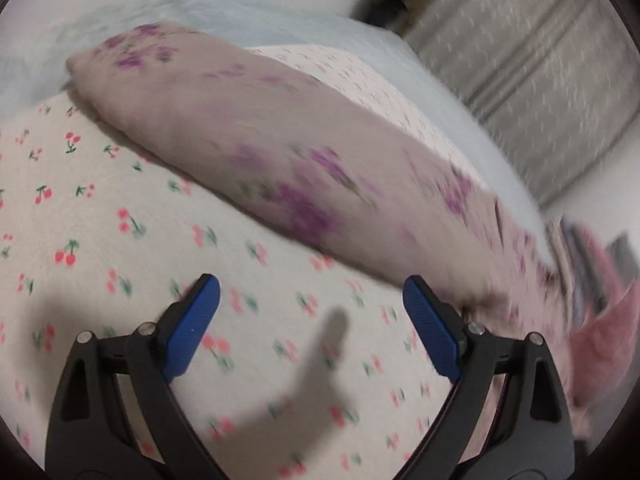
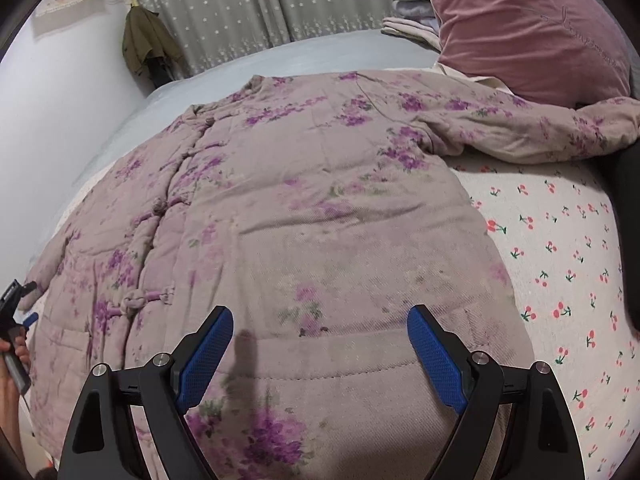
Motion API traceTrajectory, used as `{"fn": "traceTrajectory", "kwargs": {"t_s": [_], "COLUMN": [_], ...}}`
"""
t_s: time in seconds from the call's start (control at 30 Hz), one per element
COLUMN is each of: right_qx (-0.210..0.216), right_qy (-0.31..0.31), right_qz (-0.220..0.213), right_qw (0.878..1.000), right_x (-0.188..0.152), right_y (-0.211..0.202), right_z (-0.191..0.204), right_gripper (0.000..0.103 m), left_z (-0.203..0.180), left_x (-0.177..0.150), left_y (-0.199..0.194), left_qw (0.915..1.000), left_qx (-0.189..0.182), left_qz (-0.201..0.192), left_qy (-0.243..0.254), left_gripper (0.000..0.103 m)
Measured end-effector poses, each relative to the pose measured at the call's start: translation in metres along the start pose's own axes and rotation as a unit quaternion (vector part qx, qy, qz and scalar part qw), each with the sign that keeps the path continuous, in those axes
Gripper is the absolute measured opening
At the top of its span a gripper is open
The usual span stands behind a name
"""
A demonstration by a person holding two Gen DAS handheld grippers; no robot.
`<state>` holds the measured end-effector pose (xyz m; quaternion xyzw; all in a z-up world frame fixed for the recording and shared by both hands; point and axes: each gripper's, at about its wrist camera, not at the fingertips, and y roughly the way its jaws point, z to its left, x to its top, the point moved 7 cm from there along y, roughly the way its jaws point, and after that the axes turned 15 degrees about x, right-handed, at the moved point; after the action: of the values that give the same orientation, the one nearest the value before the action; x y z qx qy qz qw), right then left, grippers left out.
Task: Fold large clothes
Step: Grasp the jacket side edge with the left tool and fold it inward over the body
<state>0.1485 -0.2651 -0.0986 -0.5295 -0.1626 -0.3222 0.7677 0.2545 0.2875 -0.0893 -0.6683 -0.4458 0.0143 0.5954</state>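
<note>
Only a faint embroidered script line shows on the mauve velvet cushion [image 2: 520,28], too small to read.

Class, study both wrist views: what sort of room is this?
Probably a bedroom: a floral padded jacket is spread on a cherry-print bedsheet, with a mauve pillow and starred curtains behind.

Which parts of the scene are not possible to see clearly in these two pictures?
- Left wrist view: the quilted lilac floral jacket's sleeve and the items at the right edge are smeared by motion blur.
- Right wrist view: the jacket's bottom hem is hidden behind the right claw and cut by the frame edge.
- Right wrist view: the left claw is cut off at the left edge.
</note>
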Motion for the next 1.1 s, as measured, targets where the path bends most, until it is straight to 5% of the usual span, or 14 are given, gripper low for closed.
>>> {"fn": "traceTrajectory", "kwargs": {"t_s": [0.23, 0.33, 0.43, 0.57, 0.67, 0.83, 1.1], "right_qx": [-0.020, -0.022, -0.025, -0.030, -0.030, -0.034, -0.031], "right_qy": [-0.016, -0.016, -0.018, -0.028, -0.030, -0.031, -0.026], "right_qz": [0.006, 0.008, 0.010, 0.015, 0.017, 0.017, 0.014], "right_qw": [1.000, 1.000, 0.999, 0.999, 0.999, 0.999, 0.999], "right_x": [-0.003, -0.005, -0.005, -0.006, -0.005, -0.005, -0.005], "right_y": [0.007, 0.010, 0.011, 0.014, 0.015, 0.015, 0.013], "right_z": [0.002, 0.000, 0.000, 0.001, 0.001, 0.002, 0.001], "right_gripper": [0.090, 0.090, 0.090, 0.090, 0.090, 0.090, 0.090], "left_z": [0.017, 0.025, 0.022, 0.010, -0.012, -0.075, -0.191], "left_x": [0.039, 0.054, 0.067, 0.085, 0.095, 0.094, 0.055], "left_y": [0.014, 0.021, 0.033, 0.029, 0.001, -0.050, -0.097], "left_qw": [0.9977, 0.9947, 0.9926, 0.9921, 0.9924, 0.9883, 0.9758], "left_qx": [-0.007, 0.018, 0.066, 0.098, 0.104, 0.061, -0.049], "left_qz": [-0.011, -0.021, -0.001, -0.007, -0.058, -0.130, -0.131], "left_qy": [-0.066, -0.099, -0.101, -0.077, -0.030, 0.052, 0.168], "left_gripper": [0.093, 0.091, 0.072, 0.027, 0.019, 0.016, 0.015]}}
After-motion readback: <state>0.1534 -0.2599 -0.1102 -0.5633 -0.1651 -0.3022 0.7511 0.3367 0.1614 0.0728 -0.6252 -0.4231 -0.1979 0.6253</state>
